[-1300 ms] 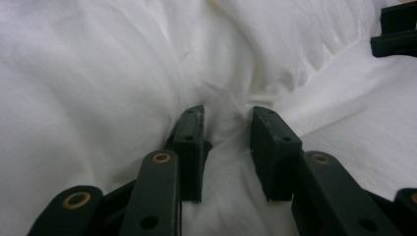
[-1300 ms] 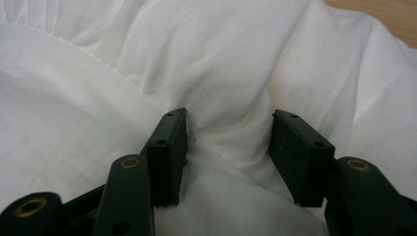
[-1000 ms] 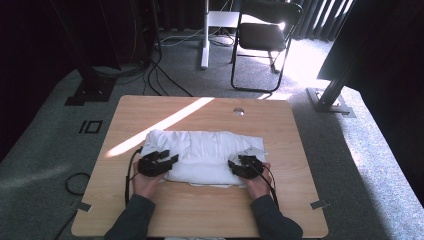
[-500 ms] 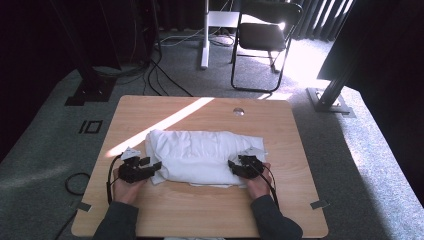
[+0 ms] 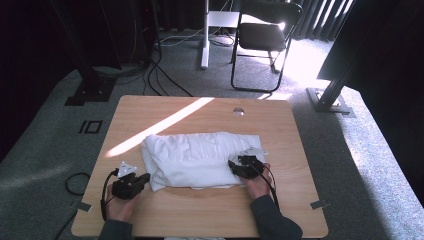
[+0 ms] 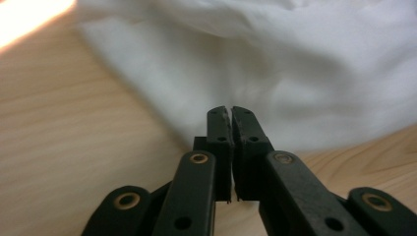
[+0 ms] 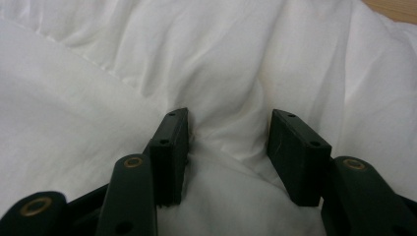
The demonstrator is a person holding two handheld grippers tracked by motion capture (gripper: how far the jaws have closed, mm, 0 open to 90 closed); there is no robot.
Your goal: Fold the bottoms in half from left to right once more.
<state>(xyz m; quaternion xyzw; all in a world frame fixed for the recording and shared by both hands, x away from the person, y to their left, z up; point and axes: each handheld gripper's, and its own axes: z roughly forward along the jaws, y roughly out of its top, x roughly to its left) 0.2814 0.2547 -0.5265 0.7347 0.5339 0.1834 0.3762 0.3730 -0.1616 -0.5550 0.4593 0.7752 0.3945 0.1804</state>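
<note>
Two grippers at a folded white cloth [image 5: 197,159] lying at the centre of a wooden table [image 5: 210,110].

Our left gripper [image 5: 145,178] sits at 8 o'clock from the cloth, just off its corner, jaws clenched on nothing [image 6: 230,115]. Our right gripper [image 5: 233,165] rests on the cloth's edge at 4 o'clock, jaws spread with a ridge of fabric bunched between them [image 7: 228,130]; whether they pinch it yet is hard to say. To fold well, we judge the right should close on all layers, and the left should open and take the near corner before either lifts. The cloth is soft, thin, creased and puffy; the table is smooth pale woodgrain with rounded corners.
</note>
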